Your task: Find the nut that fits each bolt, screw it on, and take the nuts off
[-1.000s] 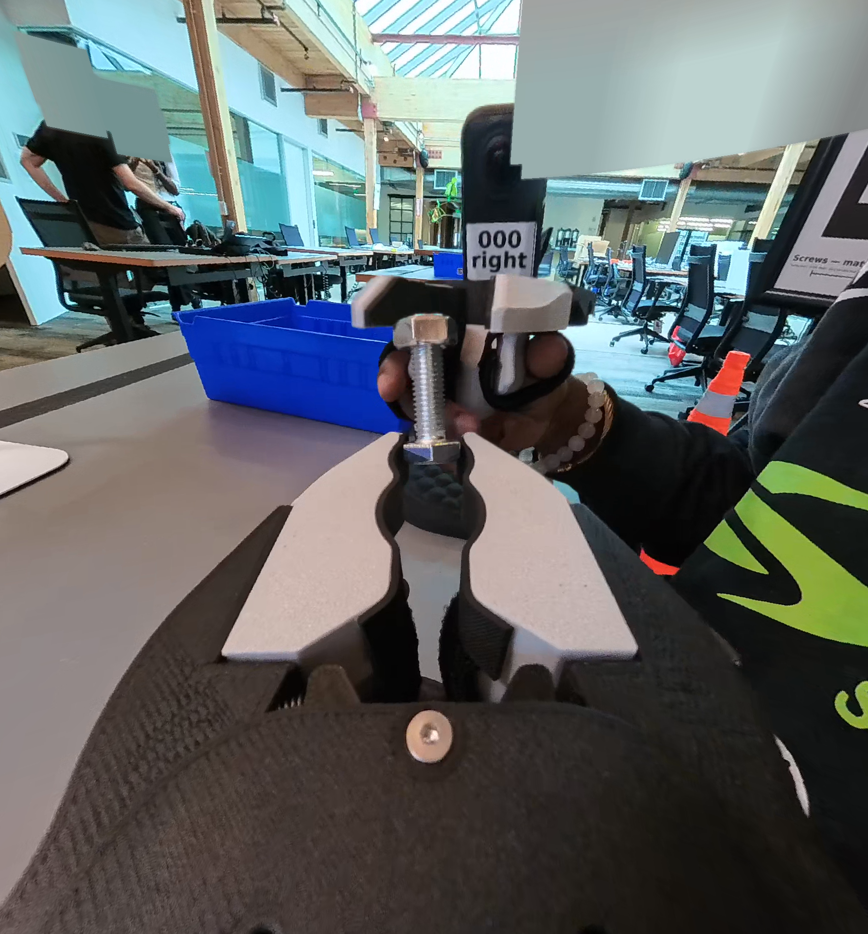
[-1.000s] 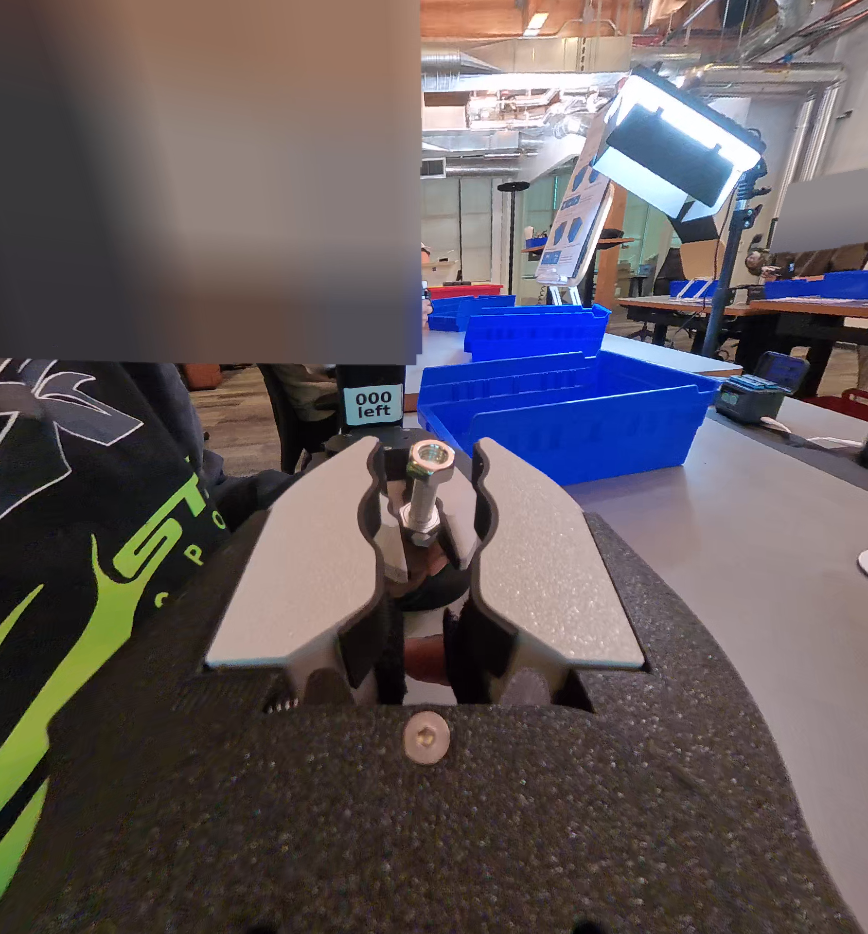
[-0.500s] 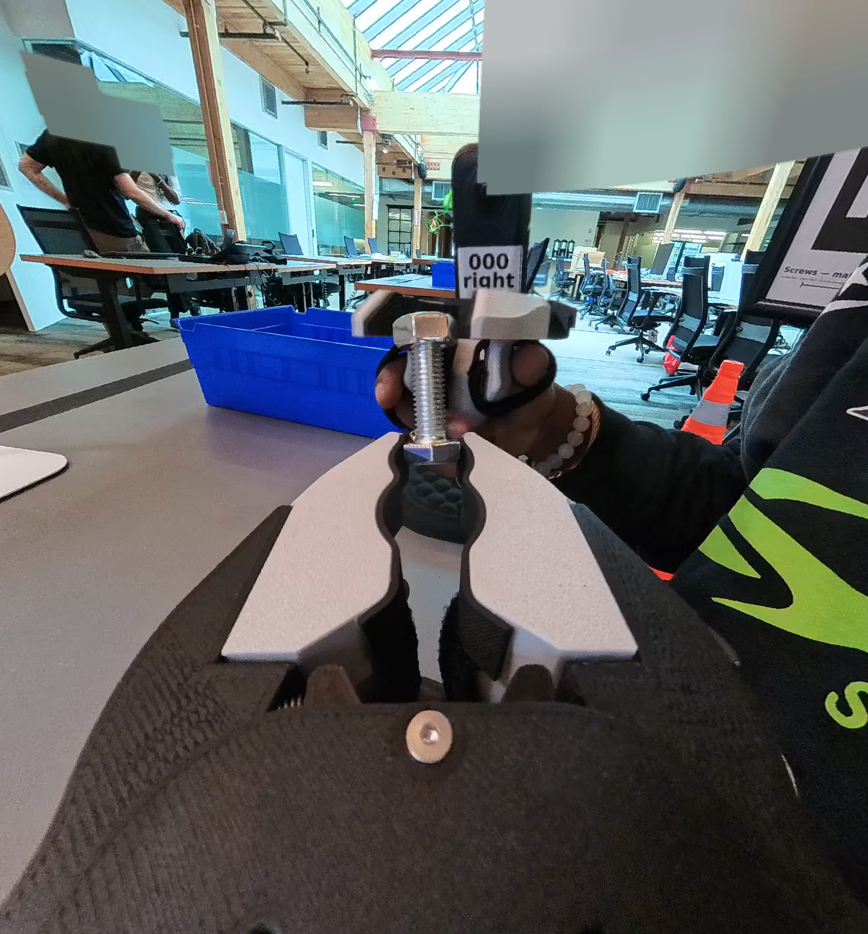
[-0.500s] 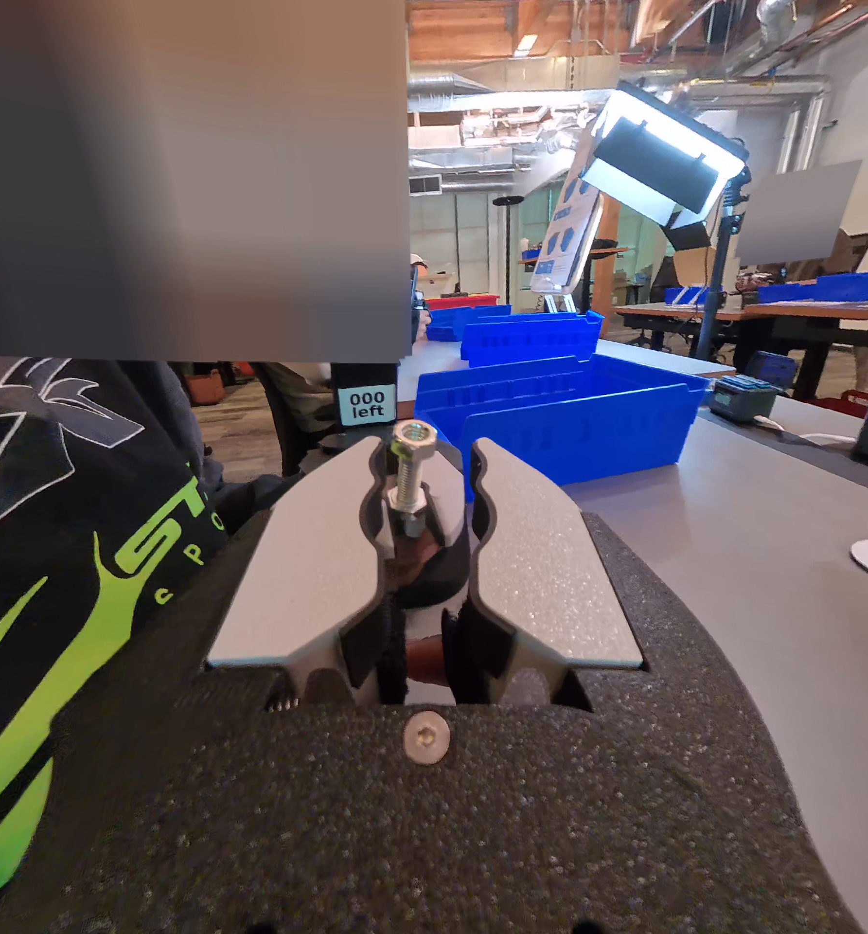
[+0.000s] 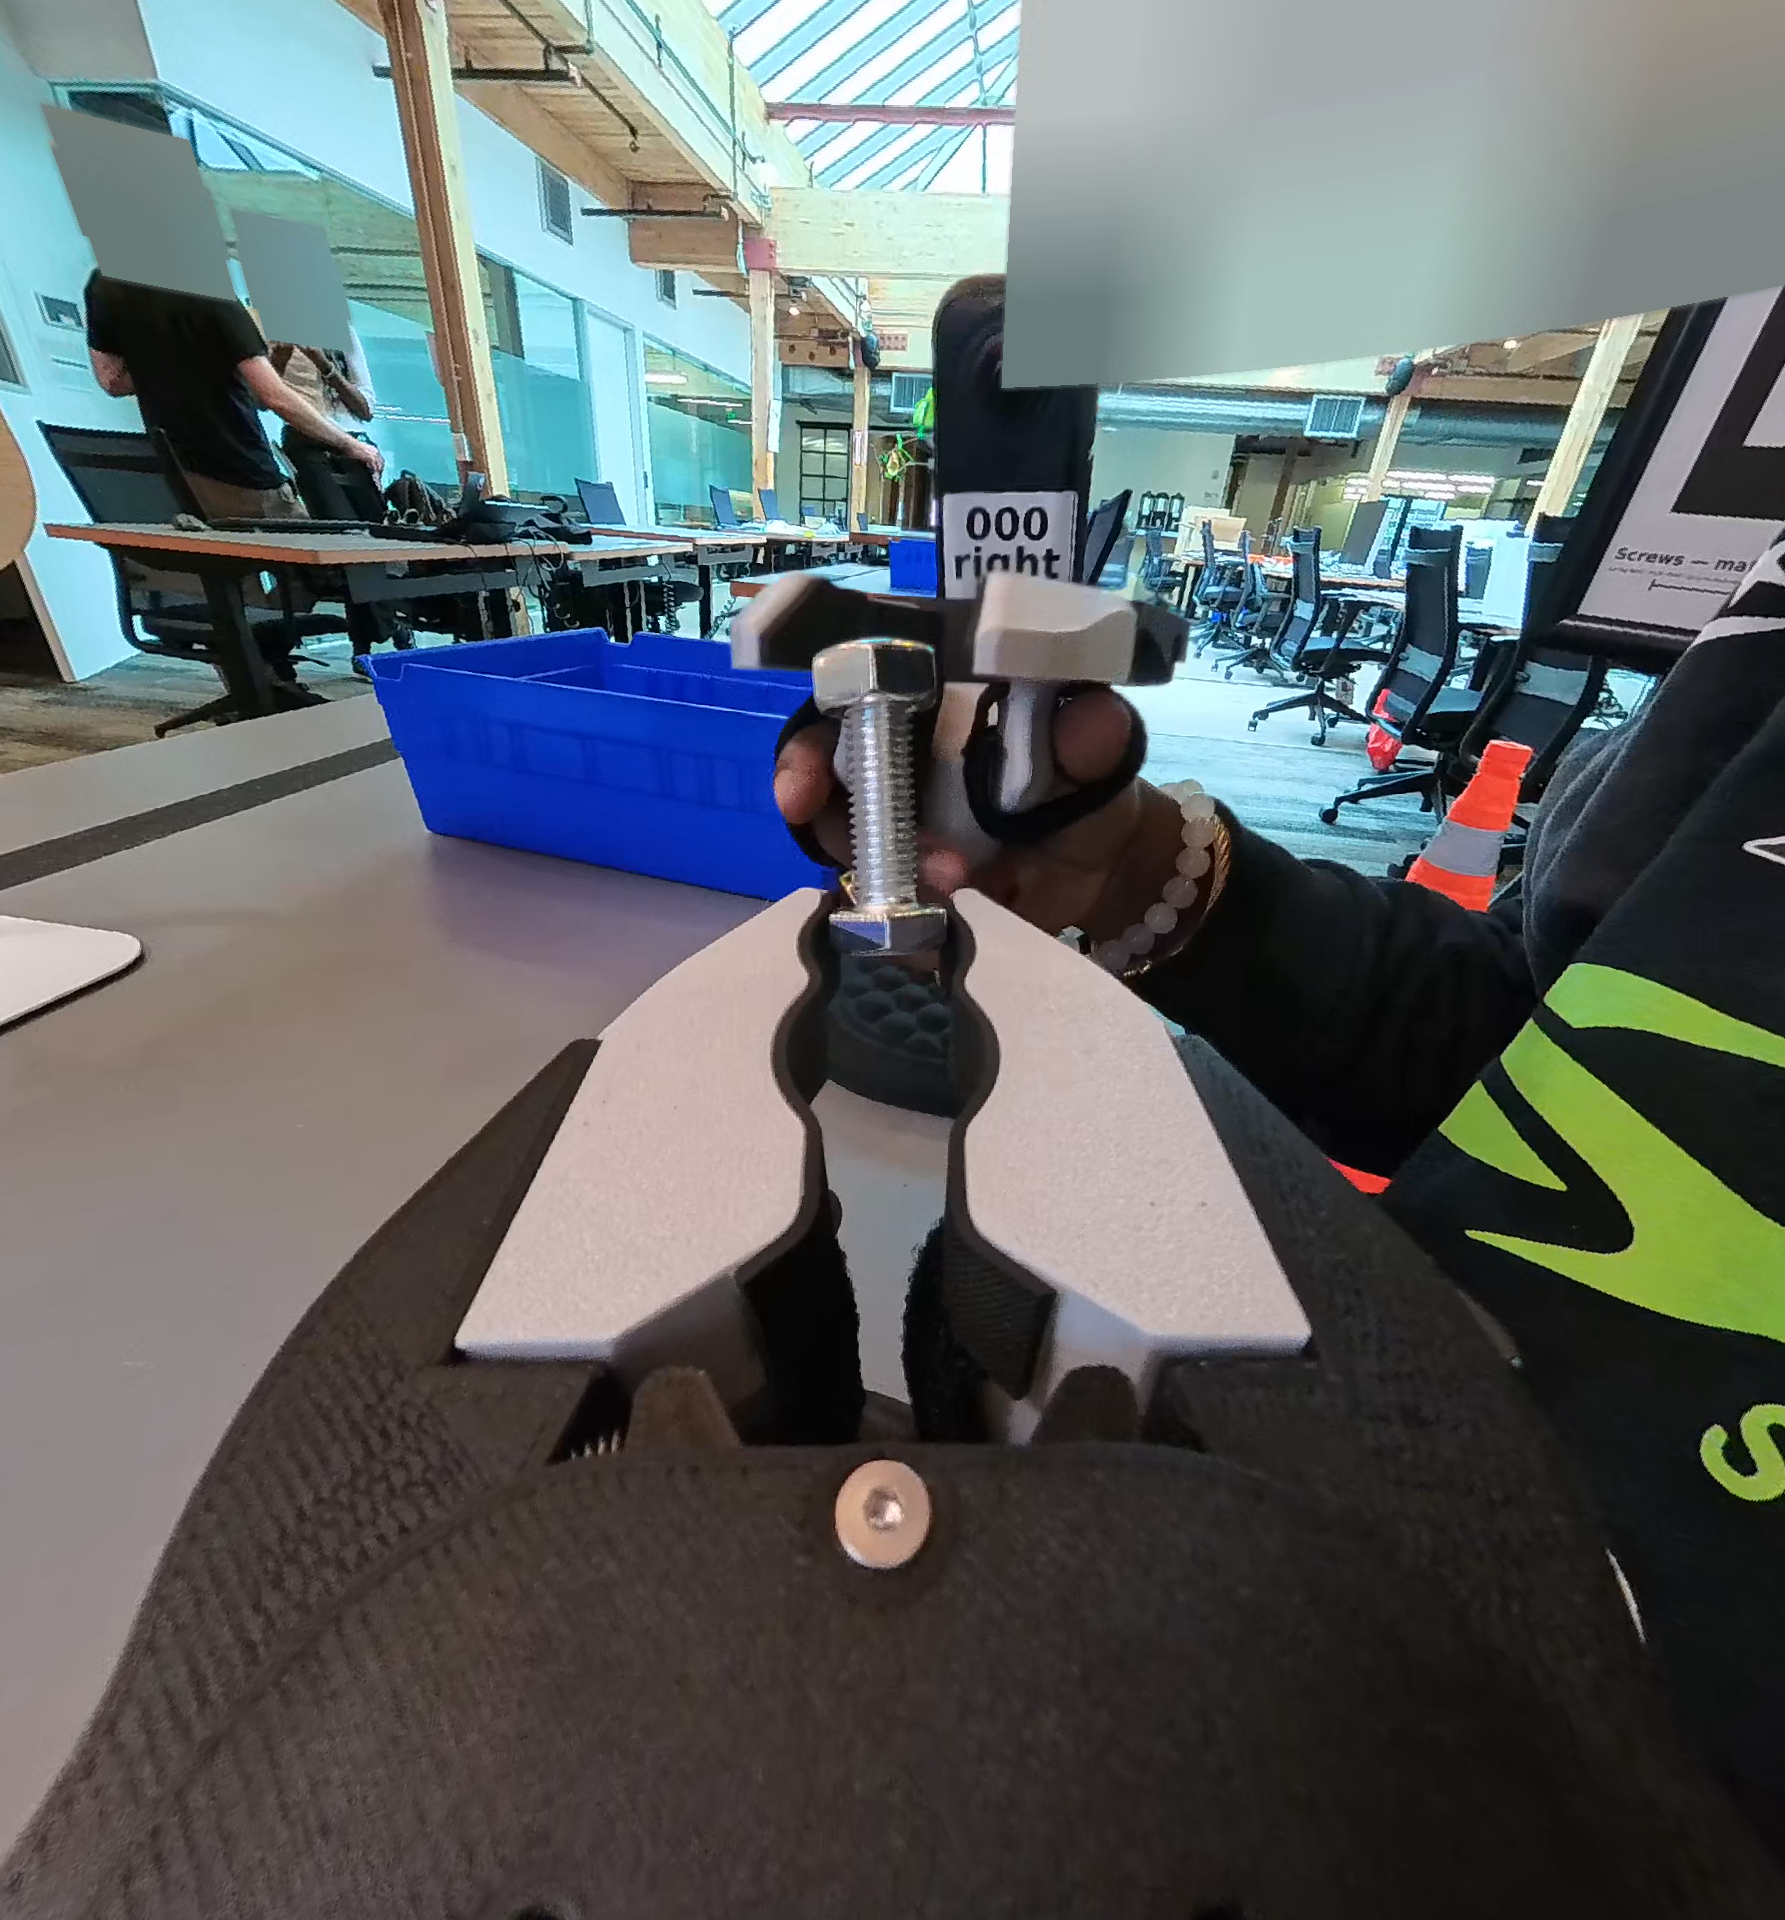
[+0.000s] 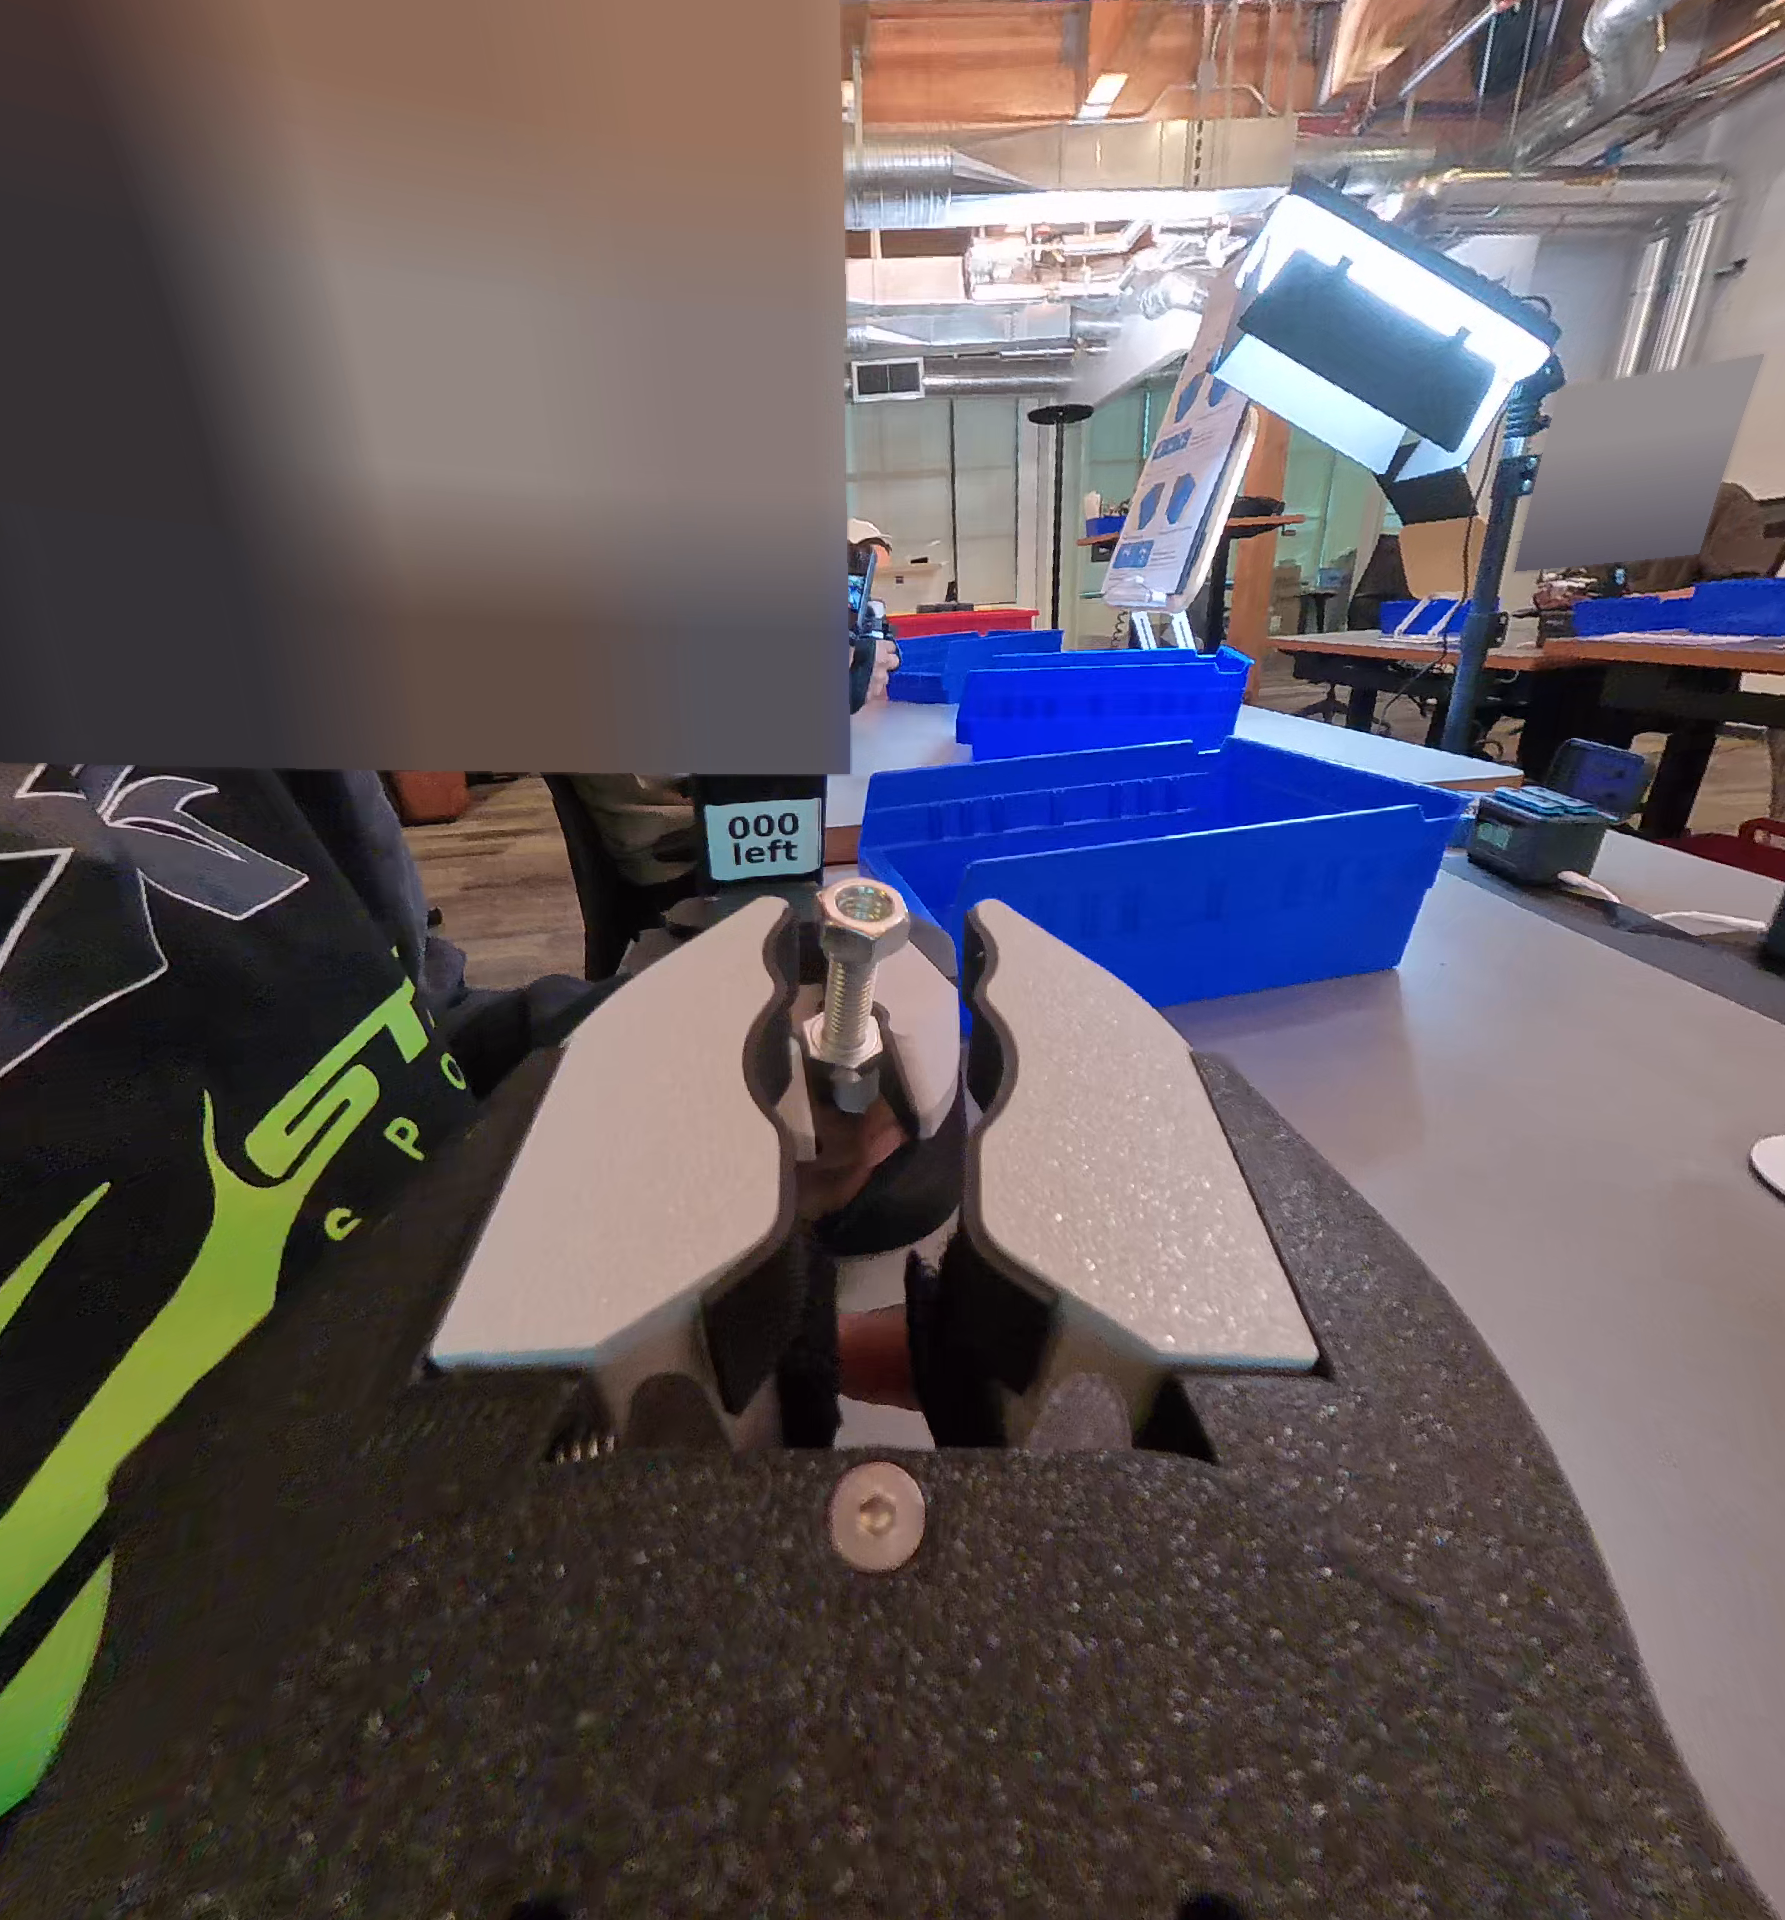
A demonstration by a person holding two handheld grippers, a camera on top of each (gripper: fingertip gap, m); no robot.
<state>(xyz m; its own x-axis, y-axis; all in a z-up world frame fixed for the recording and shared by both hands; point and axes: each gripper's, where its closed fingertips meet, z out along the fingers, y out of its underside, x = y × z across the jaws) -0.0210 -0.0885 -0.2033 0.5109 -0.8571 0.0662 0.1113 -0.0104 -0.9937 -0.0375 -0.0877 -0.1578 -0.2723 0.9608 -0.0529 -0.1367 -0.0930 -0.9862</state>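
Left gripper (image 5: 888,925) pinches hex nut (image 5: 887,928); right gripper (image 6: 867,925) clamps hex bolt (image 5: 877,774) head, likely for threading.

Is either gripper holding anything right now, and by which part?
The left gripper is shut on the nut at the bolt's lower end. The right gripper looks shut on the bolt's head, though that contact is less clear.

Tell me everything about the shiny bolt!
The bolt is bright silver metal with a six-sided head on top and a threaded shaft. It stands upright in the air above the grey table. A matching nut sits near its bottom end, pinched by the left gripper. Its head is at the right gripper tips; whether they clamp it is unclear.
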